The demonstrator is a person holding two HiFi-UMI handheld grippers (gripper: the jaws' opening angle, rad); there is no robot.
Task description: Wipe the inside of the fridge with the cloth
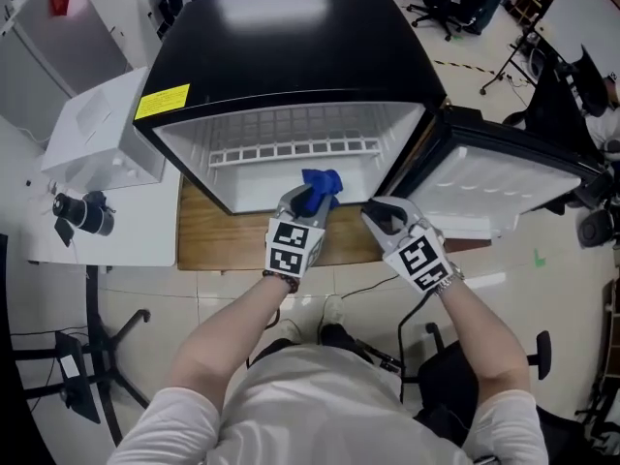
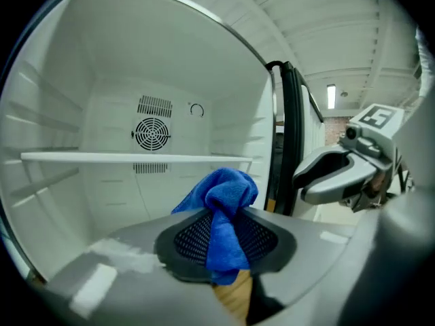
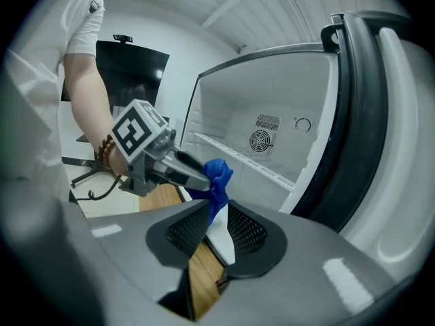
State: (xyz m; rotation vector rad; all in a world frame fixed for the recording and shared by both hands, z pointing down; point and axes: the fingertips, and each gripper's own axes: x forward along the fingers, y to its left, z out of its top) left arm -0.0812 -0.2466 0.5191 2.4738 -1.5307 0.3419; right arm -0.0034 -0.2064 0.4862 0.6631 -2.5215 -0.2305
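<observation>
Left gripper [image 1: 306,203]: jaws clamped on the blue cloth [image 1: 322,184], which bunches out at 12 o'clock of the tips, just inside the open fridge [image 1: 291,56], below the wire shelf [image 1: 291,150]. Right gripper [image 1: 380,213] sits at 3 o'clock of the left, near it, with its jaws narrowly apart and nothing between them. The door [image 1: 504,187] stands open at 3 o'clock

Pale tiled floor [image 1: 194,298] throughout. Wooden table [image 1: 208,235] directly beneath the left claw [image 1: 308,201]. White box [image 1: 102,129] on a white stand [image 1: 145,231], well to its left. Black chairs [image 1: 441,3] far beyond it. Ceiling strip light [image 2: 331,95] lit.
</observation>
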